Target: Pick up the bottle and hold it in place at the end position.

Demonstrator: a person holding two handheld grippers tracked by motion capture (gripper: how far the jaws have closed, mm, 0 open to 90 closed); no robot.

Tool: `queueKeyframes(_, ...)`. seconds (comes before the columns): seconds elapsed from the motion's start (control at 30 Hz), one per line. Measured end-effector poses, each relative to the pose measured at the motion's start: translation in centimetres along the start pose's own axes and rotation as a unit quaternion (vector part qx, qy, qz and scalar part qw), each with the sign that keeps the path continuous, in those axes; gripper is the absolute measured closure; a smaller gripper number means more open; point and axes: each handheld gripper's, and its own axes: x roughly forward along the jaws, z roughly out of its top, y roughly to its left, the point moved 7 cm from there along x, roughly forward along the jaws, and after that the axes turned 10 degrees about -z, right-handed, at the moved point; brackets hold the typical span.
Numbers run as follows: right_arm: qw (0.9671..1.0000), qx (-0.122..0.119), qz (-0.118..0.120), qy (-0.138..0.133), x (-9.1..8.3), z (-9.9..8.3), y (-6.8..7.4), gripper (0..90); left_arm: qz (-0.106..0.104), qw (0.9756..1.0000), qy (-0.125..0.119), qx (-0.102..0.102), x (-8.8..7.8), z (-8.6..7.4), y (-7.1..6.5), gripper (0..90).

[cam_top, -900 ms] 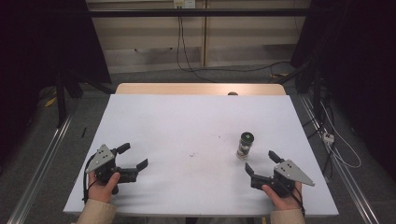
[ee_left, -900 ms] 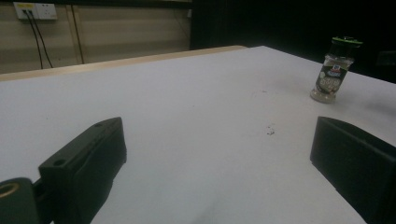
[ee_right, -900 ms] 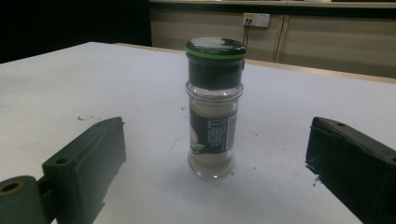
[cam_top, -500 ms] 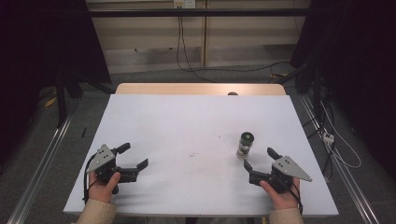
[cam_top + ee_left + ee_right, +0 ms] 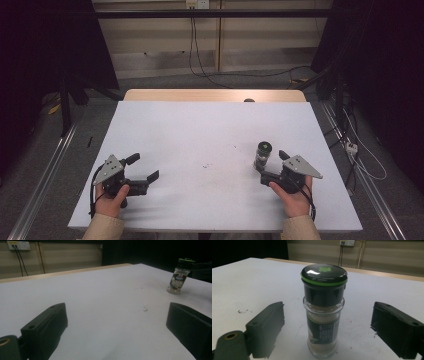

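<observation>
A glass spice jar with a black lid ringed in green stands upright on the white table, right of centre. My right gripper lies low on the table around it, jaws open. In the right gripper view the jar stands between the two black fingers with a gap on each side, so my right gripper is not touching it. My left gripper rests open near the front left with nothing in it. In the left gripper view my left gripper stands wide apart, and the jar is far off at the right.
A wooden strip runs along the table's far edge, with a small dark object on it. A few dark specks mark the table's middle. Metal rails flank the table, and cables lie on the floor at the right.
My right gripper has slid forward and left, so the jar now stands between its open jaws. The left gripper and the jar have stayed put.
</observation>
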Motion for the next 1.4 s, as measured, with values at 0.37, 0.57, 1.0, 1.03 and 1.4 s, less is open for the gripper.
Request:
queueKeyframes(0.37,0.9996,0.002,-0.006,0.028,1.9,-0.1,0.2,23.1,-0.005,1.0,0.004,0.002,0.2,-0.1,0.0,3.4)
queueKeyframes(0.57,0.9992,-0.001,-0.003,0.039,2.4,-0.3,0.4,26.5,-0.005,1.0,0.003,-0.006,0.1,-0.1,0.1,3.5)
queueKeyframes(1.0,0.9981,-0.001,-0.002,0.061,3.0,-0.6,0.5,41.7,-0.006,0.9999,0.007,-0.004,0.2,-0.2,0.1,3.5)
queueKeyframes(1.03,0.9982,-0.001,-0.002,0.061,3.0,-0.6,0.5,42.8,-0.007,0.9999,0.007,-0.005,0.3,-0.2,0.1,3.5)
queueKeyframes(1.4,0.9981,-0.017,0.005,0.059,3.3,-0.5,0.9,53.5,-0.007,0.9999,0.008,-0.001,0.4,-0.2,0.0,3.6)
